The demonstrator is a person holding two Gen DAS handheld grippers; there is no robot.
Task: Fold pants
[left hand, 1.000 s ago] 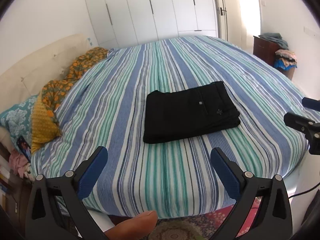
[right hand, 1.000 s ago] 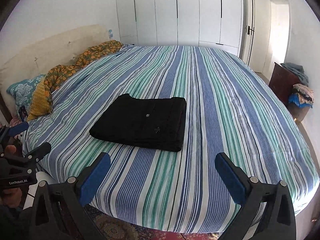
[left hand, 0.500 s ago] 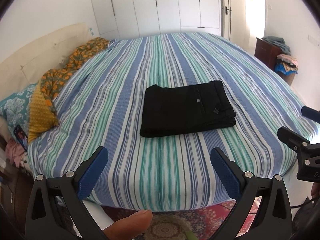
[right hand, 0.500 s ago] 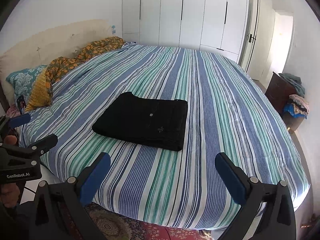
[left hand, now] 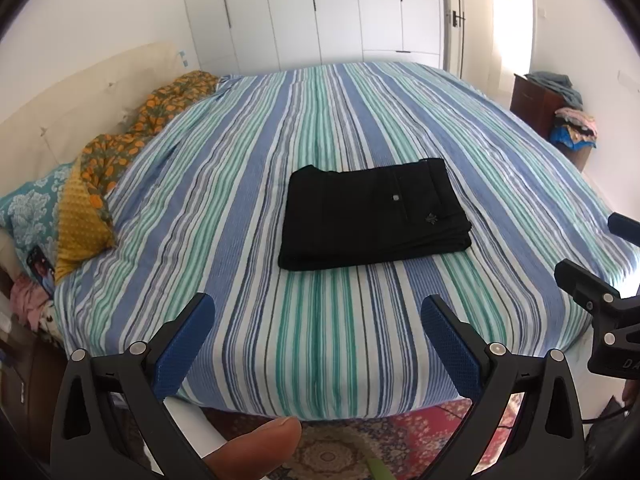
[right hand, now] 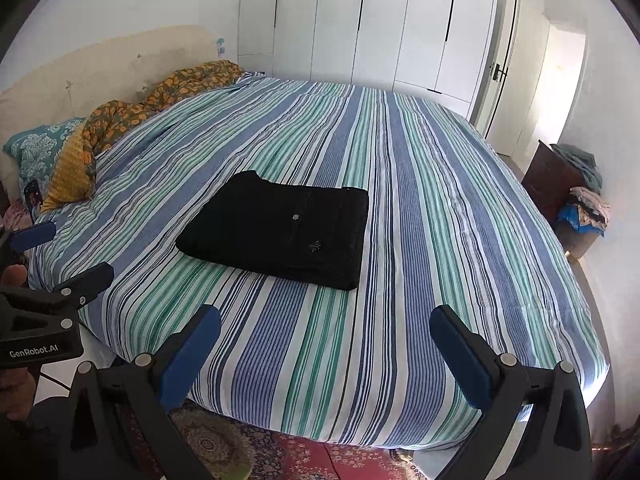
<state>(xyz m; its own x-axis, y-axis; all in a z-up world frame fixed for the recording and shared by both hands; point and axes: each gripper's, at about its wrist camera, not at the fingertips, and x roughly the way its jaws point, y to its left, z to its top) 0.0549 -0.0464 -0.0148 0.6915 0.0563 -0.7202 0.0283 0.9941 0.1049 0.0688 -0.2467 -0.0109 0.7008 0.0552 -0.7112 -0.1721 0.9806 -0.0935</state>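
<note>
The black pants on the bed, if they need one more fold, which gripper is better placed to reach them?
Neither clearly. Left gripper and right gripper both hang open off the bed's near edge, apart from the already folded pants.

White lettering "GenRobot.AI" is legible on the black body of the left hand-held gripper in the right wrist view; no other text is readable.

Pants black on bedsheet w/ blue/teal/white stripes. Orange-floral blanket + mustard dotted pillow at sheet's left edge. Gripper pads blue.
</note>
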